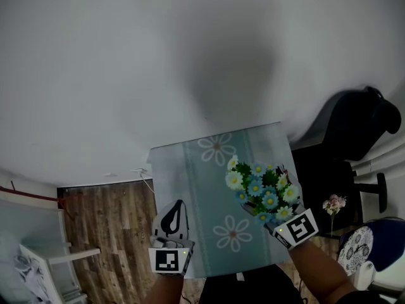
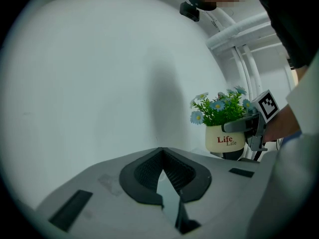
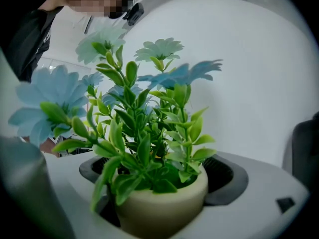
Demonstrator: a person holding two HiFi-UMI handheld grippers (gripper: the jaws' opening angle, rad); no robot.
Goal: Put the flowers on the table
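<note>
The right gripper's (image 3: 159,177) dark fingers (image 3: 227,180) are clamped on either side of a small round cream ceramic pot (image 3: 162,208). It holds an upright bunch of blue and white artificial daisies with green leaves (image 1: 262,192). The left gripper's (image 2: 161,153) fingers are pressed together with nothing between them. In the head view both grippers hang over a rectangular worktop covered in a teal cloth with white daisy prints (image 1: 190,182), with the potted flowers over its right part. Whether the pot touches the cloth cannot be told. A black chair (image 1: 354,125) stands beside the worktop on a brown wooden floor (image 1: 114,214).
</note>
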